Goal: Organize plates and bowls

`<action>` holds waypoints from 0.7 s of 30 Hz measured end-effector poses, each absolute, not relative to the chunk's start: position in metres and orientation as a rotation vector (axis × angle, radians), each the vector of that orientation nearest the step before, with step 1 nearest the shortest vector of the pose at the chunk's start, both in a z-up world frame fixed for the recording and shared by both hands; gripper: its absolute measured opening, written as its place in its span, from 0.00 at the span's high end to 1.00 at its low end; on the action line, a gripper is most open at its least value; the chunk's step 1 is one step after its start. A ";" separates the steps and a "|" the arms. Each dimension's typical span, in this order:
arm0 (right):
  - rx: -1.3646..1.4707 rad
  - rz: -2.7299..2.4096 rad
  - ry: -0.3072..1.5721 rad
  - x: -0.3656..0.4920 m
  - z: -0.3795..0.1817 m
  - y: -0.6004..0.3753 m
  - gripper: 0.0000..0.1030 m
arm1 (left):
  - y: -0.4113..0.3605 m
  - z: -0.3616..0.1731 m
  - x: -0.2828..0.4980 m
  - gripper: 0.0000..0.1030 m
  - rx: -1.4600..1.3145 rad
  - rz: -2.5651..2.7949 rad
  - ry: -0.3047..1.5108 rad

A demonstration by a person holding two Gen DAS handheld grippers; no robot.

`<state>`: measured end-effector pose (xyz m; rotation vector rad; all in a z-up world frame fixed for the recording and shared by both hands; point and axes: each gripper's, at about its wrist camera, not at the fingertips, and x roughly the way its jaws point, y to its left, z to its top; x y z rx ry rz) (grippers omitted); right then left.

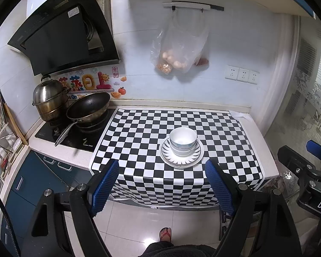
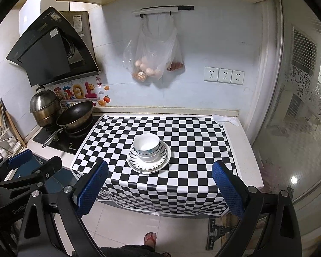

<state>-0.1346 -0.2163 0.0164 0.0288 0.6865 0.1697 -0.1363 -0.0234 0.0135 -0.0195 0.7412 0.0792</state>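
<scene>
Round white bowls (image 1: 183, 141) sat nested on striped-rim plates (image 1: 181, 153).
Left gripper (image 1: 162, 172) and right gripper (image 2: 160, 174) hung spread wide, empty, above glossy checkered cloth (image 1: 139, 132).

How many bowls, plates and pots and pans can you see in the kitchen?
Bowls: 2, or maybe 3, nested together on the plates, hard to tell
Plates: 2, stacked, as far as I can tell
Steamer pot: 1
Frying pan: 1
Total: about 6
</scene>
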 end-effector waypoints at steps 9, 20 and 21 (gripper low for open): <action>0.028 0.168 0.680 -0.131 0.016 -0.216 0.03 | -0.023 0.013 -0.136 0.20 -0.022 0.081 0.743; 0.022 0.166 0.688 -0.126 0.013 -0.217 0.03 | -0.020 0.013 -0.136 0.20 -0.022 0.082 0.743; 0.022 0.166 0.689 -0.125 0.013 -0.217 0.03 | -0.021 0.013 -0.136 0.20 -0.022 0.083 0.742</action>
